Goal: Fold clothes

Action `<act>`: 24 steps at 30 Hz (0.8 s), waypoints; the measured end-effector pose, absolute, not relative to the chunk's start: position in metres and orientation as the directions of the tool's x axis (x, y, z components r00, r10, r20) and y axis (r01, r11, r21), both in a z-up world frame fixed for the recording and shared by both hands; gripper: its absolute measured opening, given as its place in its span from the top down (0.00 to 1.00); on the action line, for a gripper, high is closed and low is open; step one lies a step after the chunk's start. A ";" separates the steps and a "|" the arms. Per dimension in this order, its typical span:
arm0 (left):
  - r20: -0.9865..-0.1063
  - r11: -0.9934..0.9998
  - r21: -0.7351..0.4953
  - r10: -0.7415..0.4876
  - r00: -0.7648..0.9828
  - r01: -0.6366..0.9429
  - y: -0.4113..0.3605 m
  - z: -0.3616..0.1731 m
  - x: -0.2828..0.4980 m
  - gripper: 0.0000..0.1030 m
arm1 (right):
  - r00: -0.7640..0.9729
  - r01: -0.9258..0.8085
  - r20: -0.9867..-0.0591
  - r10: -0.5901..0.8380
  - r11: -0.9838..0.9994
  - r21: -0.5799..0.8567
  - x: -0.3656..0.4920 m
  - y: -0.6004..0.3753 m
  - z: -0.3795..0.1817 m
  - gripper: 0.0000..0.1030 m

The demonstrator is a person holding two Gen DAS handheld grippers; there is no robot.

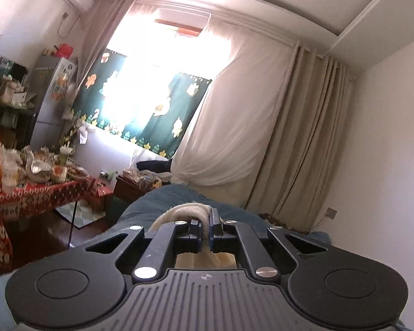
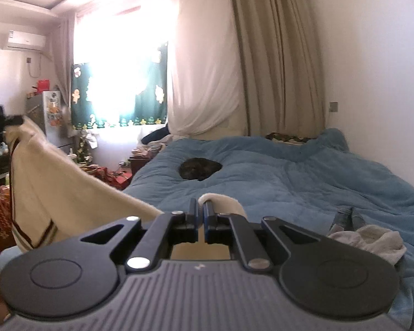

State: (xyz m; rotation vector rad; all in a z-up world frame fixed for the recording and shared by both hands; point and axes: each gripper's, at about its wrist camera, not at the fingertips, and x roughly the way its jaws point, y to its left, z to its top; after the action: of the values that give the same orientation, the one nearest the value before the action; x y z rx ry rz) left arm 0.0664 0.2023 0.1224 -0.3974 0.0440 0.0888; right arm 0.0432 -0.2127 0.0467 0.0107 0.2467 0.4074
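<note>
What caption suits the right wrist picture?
Right gripper pinches a cream garment held up over a blue bed.

Cream garment (image 2: 55,182): coarse knit cloth, matt. Bed cover (image 2: 276,171): soft blue fleece. Right tongs (image 2: 201,207): matt black plastic, shiny metal rivets.

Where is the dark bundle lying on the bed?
Right wrist view, centre: the dark bundle lies on the blue duvet, beyond the right gripper.
</note>
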 end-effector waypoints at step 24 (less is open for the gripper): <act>-0.500 0.937 -0.349 -0.173 0.848 -0.015 0.084 -0.062 0.315 0.95 | 0.744 -0.193 -0.646 0.172 0.980 0.038 0.192 -0.244 -0.137 0.94</act>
State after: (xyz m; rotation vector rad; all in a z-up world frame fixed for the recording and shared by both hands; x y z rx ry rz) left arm 0.3154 0.0845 -0.0616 -0.3512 0.5543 -0.0850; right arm 0.1923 -0.2444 -0.1373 -0.0319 0.7041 0.2000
